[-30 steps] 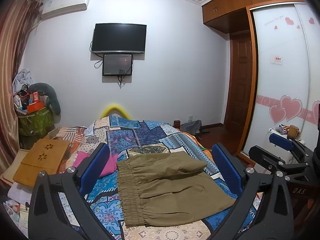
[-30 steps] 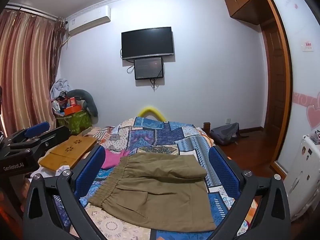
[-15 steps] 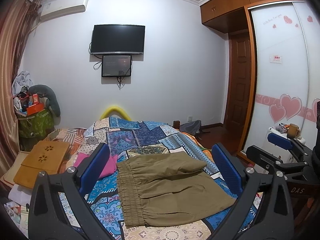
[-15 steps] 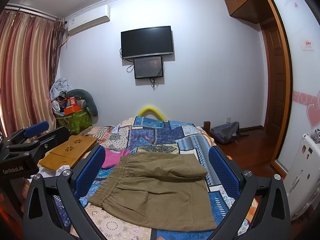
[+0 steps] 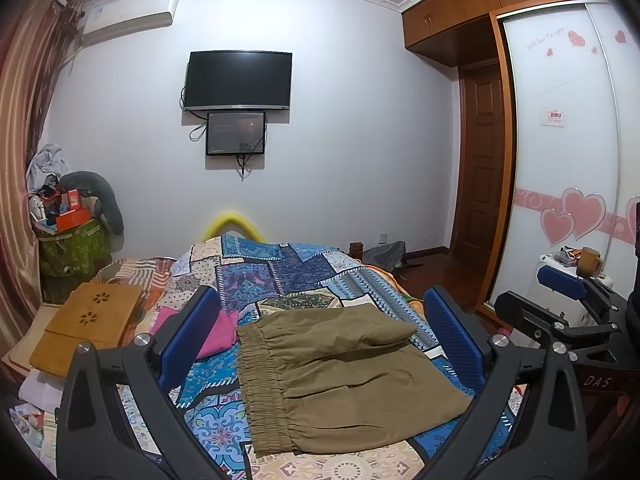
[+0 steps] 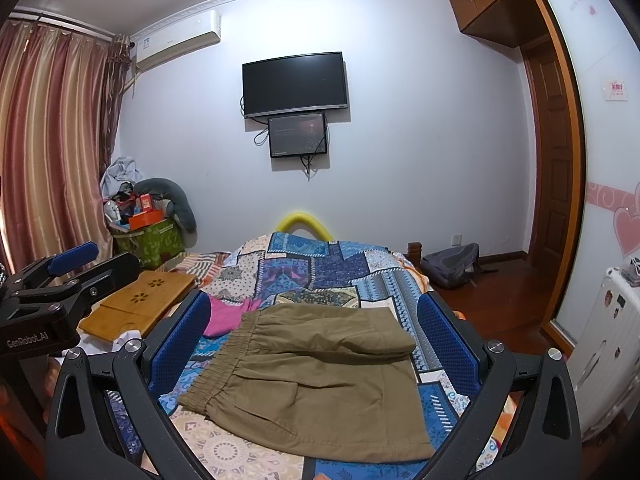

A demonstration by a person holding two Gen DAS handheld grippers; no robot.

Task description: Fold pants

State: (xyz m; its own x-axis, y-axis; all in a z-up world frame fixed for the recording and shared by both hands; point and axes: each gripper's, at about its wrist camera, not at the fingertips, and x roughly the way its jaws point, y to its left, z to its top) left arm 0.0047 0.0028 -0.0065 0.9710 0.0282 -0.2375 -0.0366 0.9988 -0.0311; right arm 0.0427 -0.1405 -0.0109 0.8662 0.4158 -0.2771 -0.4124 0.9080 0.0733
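Observation:
Olive-khaki pants lie folded on the patterned bed quilt, elastic waistband to the left, a folded layer on the far half. They also show in the right wrist view. My left gripper is open and empty, held above and in front of the pants. My right gripper is open and empty too, held likewise. The right gripper shows at the right edge of the left wrist view; the left gripper shows at the left edge of the right wrist view.
A pink garment lies left of the pants. A wooden lap tray sits on the bed's left side. A cluttered green hamper stands by the curtain. A backpack lies on the floor; a white cabinet stands right.
Both views have shifted only slightly; the pants lie as before and both grippers stay open.

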